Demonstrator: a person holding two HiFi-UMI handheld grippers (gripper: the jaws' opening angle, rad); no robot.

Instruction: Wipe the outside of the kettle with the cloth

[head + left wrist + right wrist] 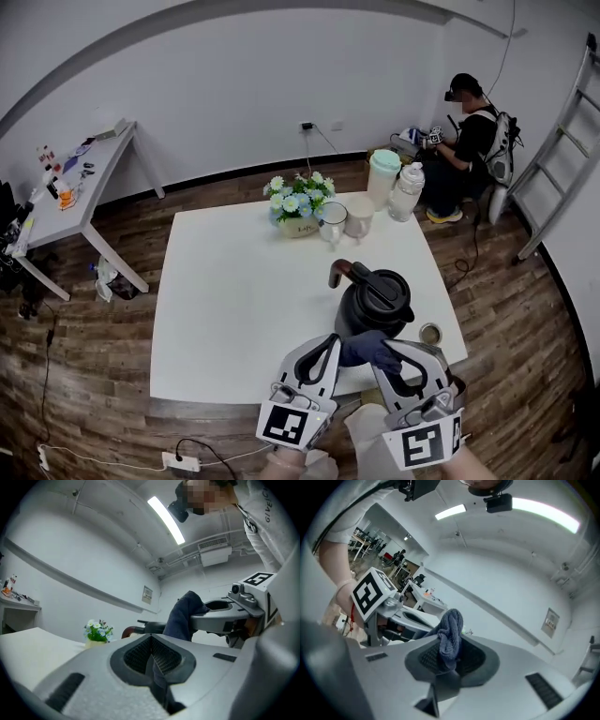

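A black kettle point(375, 300) with a brown handle stands near the front right of the white table point(225, 309). A dark blue cloth point(369, 350) hangs just in front of it, over the table's front edge, held between both grippers. My left gripper point(336, 345) is shut with a thin edge of the cloth point(185, 616) pinched in its jaws point(152, 660). A bunched end of the cloth point(450, 634) sits in my right gripper point(386, 354), which is shut on it point(447, 663). The kettle point(152, 627) shows behind the cloth in the left gripper view.
A flower pot point(298, 208), two cups point(347, 218) and two jugs point(394, 183) stand at the table's far edge. A small round cup point(430, 334) sits right of the kettle. A seated person point(469, 141), a ladder point(562, 150) and a side desk point(75, 187) are around.
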